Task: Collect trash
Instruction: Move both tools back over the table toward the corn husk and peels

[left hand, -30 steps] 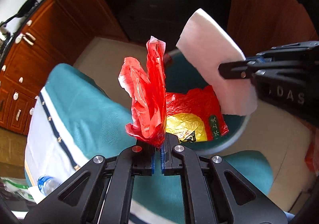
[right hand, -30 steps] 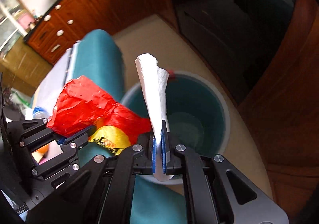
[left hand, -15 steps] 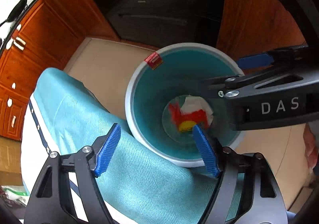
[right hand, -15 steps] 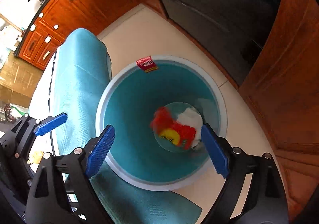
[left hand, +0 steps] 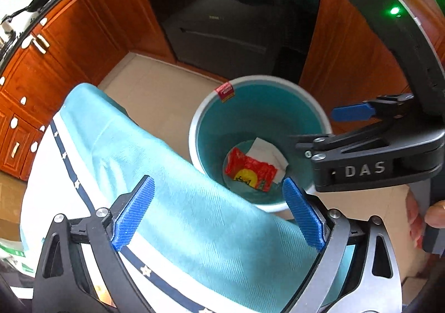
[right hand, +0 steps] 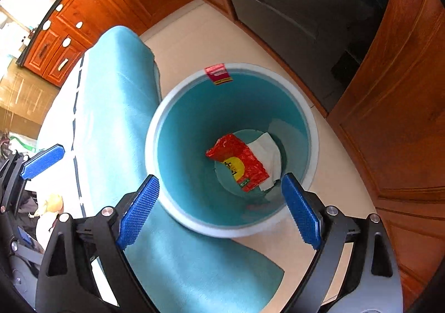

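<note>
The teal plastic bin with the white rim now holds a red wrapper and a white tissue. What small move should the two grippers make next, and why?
Probably lift both grippers away from the teal plastic bin. The red crinkled wrapper and the white paper tissue lie on its bottom. The left gripper, still opening, and the open right gripper hold nothing, so both are free to fetch more trash.

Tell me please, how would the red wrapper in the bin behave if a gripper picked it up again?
The red wrapper looks thin and creased, so it would probably flop and crumple rather than stay stiff. It seems very light, lying loosely over the white tissue at the bottom of the bin. Its glossy surface may be slippery.
</note>
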A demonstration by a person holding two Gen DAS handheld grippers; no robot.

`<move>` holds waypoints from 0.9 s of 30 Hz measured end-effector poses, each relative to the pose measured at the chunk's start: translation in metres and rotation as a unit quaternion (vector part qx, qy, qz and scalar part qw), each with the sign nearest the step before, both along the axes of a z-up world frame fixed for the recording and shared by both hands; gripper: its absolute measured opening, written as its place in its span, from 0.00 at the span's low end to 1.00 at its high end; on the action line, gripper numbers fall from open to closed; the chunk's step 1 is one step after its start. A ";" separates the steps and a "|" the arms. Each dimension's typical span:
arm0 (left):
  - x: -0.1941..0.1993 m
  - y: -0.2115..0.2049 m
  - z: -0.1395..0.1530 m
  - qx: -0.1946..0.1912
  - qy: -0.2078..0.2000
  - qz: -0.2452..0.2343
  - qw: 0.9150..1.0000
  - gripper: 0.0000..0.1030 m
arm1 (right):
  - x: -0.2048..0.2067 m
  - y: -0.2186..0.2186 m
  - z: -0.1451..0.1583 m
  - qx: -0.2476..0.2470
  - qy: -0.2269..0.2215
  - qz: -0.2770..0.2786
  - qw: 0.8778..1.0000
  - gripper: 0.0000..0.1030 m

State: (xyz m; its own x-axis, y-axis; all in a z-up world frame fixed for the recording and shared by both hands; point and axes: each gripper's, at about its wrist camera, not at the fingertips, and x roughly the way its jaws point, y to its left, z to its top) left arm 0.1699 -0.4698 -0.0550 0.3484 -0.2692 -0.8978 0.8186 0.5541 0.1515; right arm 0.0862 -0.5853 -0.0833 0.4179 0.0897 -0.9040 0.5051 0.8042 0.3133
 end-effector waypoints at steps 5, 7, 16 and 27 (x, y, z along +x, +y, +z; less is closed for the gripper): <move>-0.009 0.030 0.023 -0.016 -0.011 0.002 1.000 0.93 | 0.001 0.028 0.024 -0.015 -0.007 0.022 1.000 0.83; -0.013 0.046 0.033 -0.019 -0.018 0.003 1.000 0.93 | 0.002 0.041 0.035 -0.019 -0.012 0.033 0.999 0.84; -0.017 0.145 0.075 -0.024 -0.075 0.026 0.997 0.96 | 0.015 0.115 0.079 -0.030 -0.033 0.102 0.994 0.88; -0.001 0.285 0.086 -0.024 -0.083 0.134 0.987 0.96 | 0.045 0.211 0.094 -0.040 -0.024 0.200 0.979 0.88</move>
